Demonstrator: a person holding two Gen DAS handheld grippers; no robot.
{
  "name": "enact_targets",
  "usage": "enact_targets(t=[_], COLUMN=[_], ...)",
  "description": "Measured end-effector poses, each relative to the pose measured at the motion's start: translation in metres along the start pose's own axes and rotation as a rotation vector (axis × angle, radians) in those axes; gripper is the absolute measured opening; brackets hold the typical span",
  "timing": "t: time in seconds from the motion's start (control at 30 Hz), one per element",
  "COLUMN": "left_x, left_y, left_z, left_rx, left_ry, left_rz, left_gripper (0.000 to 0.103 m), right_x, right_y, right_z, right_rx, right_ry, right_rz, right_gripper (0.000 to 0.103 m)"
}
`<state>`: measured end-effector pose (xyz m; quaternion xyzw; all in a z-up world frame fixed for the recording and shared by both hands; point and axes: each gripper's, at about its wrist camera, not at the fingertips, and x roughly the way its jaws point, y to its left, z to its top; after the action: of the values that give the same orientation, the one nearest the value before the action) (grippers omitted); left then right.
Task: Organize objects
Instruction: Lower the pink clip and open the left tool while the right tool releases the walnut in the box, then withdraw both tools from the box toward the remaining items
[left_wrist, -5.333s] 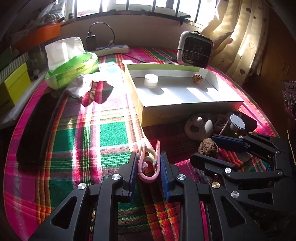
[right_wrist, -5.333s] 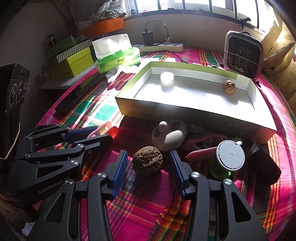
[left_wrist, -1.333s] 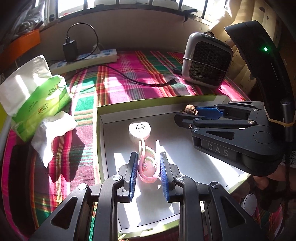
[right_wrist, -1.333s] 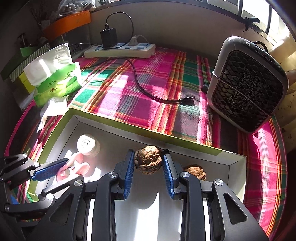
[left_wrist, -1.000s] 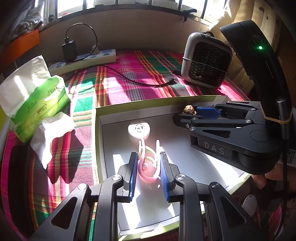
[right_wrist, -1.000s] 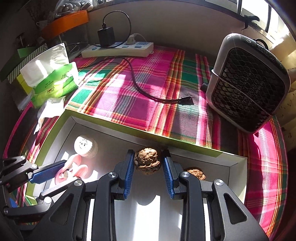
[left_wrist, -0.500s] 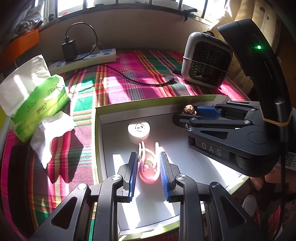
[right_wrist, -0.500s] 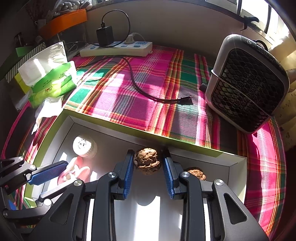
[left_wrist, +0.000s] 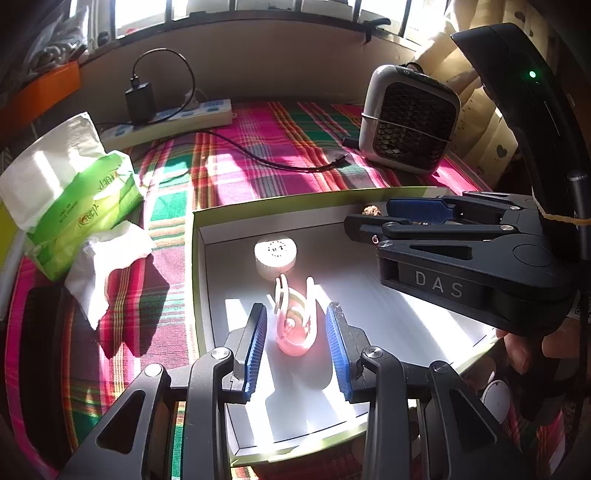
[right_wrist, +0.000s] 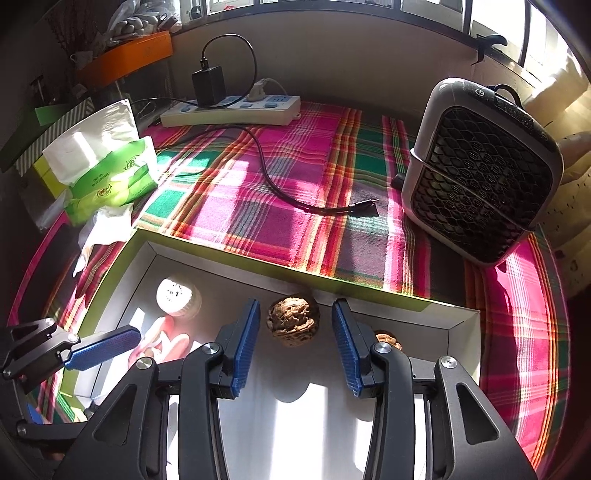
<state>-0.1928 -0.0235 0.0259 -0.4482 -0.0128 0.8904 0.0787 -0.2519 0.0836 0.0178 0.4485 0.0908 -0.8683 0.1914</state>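
Walnut (right_wrist: 293, 319) lay on the white floor of the green-rimmed box (right_wrist: 229, 246), directly ahead of and between the blue pads of the right gripper (right_wrist: 293, 345), with a gap showing on each side; the jaws had just been opening and gripped nothing. A second, smaller walnut (right_wrist: 387, 339) sat just beyond the right pad, near the box's far corner. Pink clip (left_wrist: 295, 319) stood on the same floor between the pads of the left gripper (left_wrist: 296, 341), its long axis running straight away along the fingers, prongs pointing to the white round cap (left_wrist: 275, 256) just beyond it; these jaws had likewise just been opening, clear of the clip on both sides. Each item lay centred ahead of its own gripper, so withdrawal would likely run straight back along the fingers. Outside the box lay the plaid cloth (right_wrist: 280, 192), tissue pack (left_wrist: 77, 206) and small fan (right_wrist: 480, 173).
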Motion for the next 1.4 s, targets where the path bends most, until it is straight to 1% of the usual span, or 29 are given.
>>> enact_targets(t=[0.13, 0.63, 0.9, 1.0, 1.1, 1.4], left_x=[-0.007, -0.038, -0.058, -0.066, -0.07, -0.067], left_y=[0.0, -0.004, -0.003, -0.003, -0.003, -0.01], left_z=[-0.004, -0.02, -0.034, -0.041, -0.049, -0.068], left_rx=[-0.002, 0.001, -0.013, -0.014, -0.012, 0.011], left_ry=[-0.01, -0.06, -0.092, -0.107, -0.107, -0.072], left_rz=[0.0, -0.003, -0.023, -0.028, -0.052, -0.127], left_gripper=[0.035, 0.036, 0.036, 0.036, 0.036, 0.037], right_x=[-0.011, -0.056, -0.085, -0.093, -0.1, -0.116], right_y=[-0.001, -0.001, -0.003, -0.007, -0.01, -0.008], right_z=[-0.003, -0.028, -0.052, -0.064, -0.077, -0.106], right_rx=[0.012, 0.089, 0.124, 0.158, 0.179, 0.186], right_ry=[-0.018, -0.1, -0.151, -0.162, -0.173, -0.197], right_rz=[0.002, 0.024, 0.032, 0.032, 0.036, -0.002], right_gripper=[0.047, 0.047, 0.047, 0.047, 0.047, 0.047])
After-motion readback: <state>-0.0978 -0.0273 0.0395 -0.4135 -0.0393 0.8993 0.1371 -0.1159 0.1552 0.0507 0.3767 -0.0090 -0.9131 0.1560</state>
